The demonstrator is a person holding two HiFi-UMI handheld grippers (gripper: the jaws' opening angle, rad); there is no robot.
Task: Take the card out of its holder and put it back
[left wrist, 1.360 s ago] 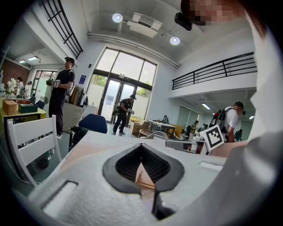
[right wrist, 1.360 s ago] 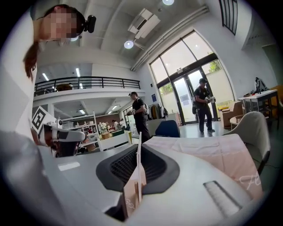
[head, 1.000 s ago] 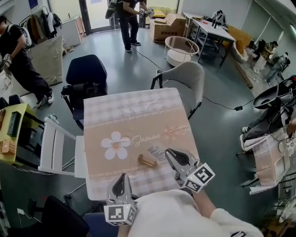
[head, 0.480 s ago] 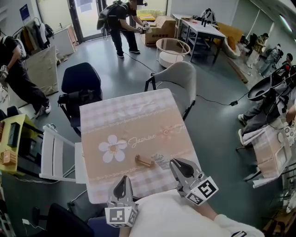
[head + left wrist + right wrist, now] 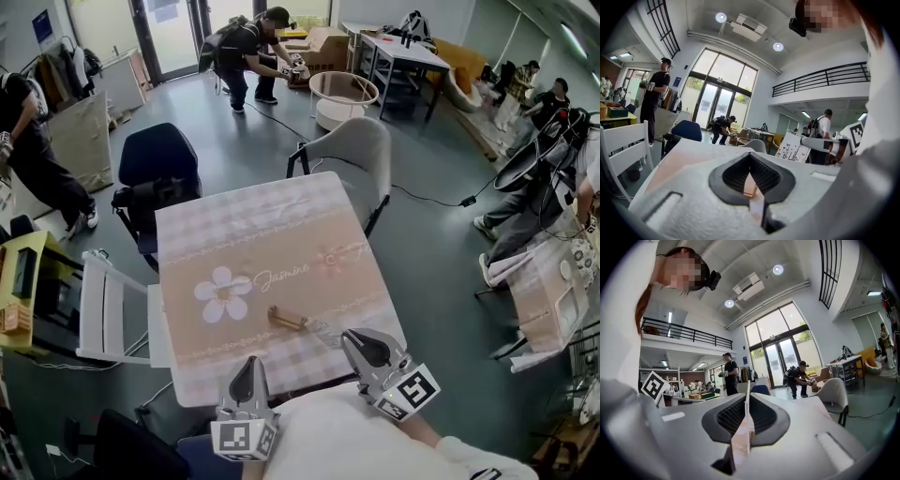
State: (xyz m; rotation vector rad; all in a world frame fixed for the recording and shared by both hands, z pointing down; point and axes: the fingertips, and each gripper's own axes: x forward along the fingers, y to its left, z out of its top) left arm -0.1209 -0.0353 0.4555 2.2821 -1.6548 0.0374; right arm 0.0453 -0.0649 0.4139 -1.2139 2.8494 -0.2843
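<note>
txt on card [image 5: 322,329] too small to read in head view; its near end hid by right gripper [image 5: 349,337]. right gripper view: card edge-on only, face unseen.

Wooden holder [image 5: 288,319] on floral table [image 5: 253,234], card [image 5: 323,330] nearby.

Holder [image 5: 287,320] on table [image 5: 234,225] near front edge, card [image 5: 324,331] just R of it, chair [image 5: 354,155] behind table.

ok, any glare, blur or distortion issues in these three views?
Head view: strong fisheye, the table edges bow; light even, no hard shadows. Left gripper view: black round vignette, left claw soft up close, ceiling lamps flare. Right gripper view: same vignette, windows nearly washed out.
</note>
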